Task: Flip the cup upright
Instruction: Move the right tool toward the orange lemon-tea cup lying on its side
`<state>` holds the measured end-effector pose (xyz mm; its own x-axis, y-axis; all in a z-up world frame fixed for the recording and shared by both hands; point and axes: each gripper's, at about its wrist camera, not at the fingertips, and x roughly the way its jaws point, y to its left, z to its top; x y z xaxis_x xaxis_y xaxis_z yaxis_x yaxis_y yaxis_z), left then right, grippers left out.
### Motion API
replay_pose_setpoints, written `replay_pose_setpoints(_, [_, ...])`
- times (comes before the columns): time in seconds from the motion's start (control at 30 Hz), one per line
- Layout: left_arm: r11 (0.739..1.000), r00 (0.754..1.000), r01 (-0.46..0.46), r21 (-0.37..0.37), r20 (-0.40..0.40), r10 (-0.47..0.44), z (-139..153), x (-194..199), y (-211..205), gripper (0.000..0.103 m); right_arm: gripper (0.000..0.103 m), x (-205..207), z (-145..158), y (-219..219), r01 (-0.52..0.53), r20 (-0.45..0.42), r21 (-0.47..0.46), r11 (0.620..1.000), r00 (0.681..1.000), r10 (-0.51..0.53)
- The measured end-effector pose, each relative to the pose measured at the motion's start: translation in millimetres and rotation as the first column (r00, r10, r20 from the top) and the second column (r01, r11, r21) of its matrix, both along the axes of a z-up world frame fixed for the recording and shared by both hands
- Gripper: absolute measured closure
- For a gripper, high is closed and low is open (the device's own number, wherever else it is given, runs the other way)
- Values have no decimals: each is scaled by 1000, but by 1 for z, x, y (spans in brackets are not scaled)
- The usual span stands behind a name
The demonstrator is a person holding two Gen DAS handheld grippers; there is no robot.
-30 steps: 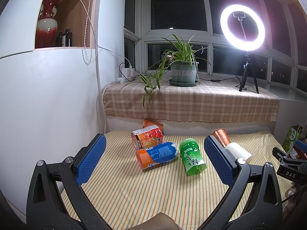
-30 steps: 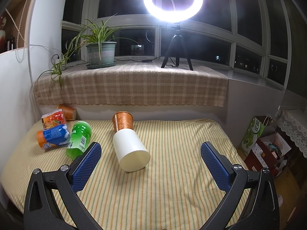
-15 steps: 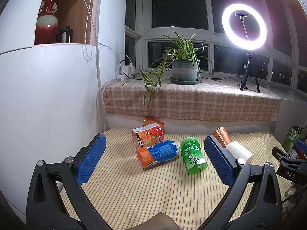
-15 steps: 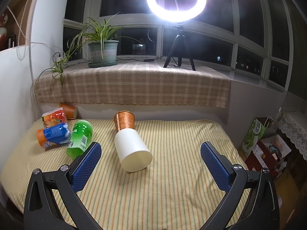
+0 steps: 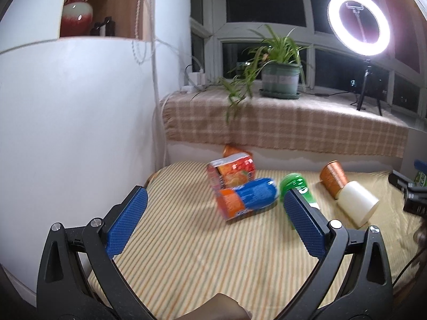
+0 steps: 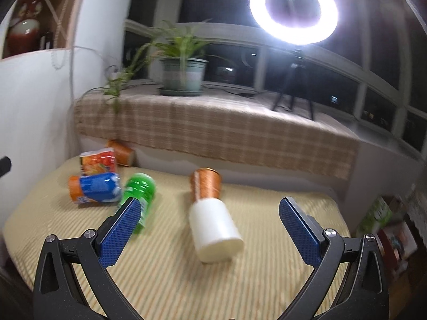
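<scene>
A white cup [image 6: 214, 228] lies on its side on the striped cloth, its narrow end against a copper cup [image 6: 206, 188] that also lies on its side. Both show in the left wrist view, white cup [image 5: 356, 206] and copper cup [image 5: 333, 181], at the right. My right gripper [image 6: 209, 222] is open and empty, with the white cup between and beyond its fingers. My left gripper [image 5: 213, 220] is open and empty, near a blue and orange cup [image 5: 246, 197]. A green cup [image 6: 138, 194] lies on its side by the right gripper's left finger.
A red and orange snack pack [image 5: 230, 173] and another orange cup [image 6: 121, 152] lie at the back left. A white cabinet wall [image 5: 80, 120] stands at the left. A checked sill [image 6: 213, 130] carries a potted plant [image 6: 184, 73] and a ring light [image 6: 293, 13]. Boxes [image 6: 384, 226] sit past the right edge.
Both grippers have moved forward and swung left; the views are blurred by motion. The cups appear larger and nearer. No cup has moved, and both grippers stay open.
</scene>
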<state>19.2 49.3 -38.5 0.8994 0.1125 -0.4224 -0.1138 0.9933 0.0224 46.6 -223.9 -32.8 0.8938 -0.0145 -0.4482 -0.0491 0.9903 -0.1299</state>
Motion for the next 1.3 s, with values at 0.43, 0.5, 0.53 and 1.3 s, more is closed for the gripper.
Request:
replay_pose_setpoints(0.43, [997, 994, -76, 13, -76, 76, -32, 1, 43, 0, 1, 88, 8, 88, -451, -72, -202, 869, 892, 446])
replay_pose_setpoints(0.5, [996, 992, -93, 10, -89, 93, -37, 0, 51, 0, 1, 105, 5, 101, -524, -113, -209, 825, 851, 512])
replay_pose_setpoints(0.53, [995, 990, -102, 6, -97, 102, -40, 0, 55, 0, 1, 114, 3, 110, -558, -134, -218, 801, 830, 541])
replay_pose_setpoints(1.3, [971, 952, -235, -48, -213, 220, -74, -7, 114, 0, 6, 223, -84, 267, -883, -640, -406, 238, 460, 615])
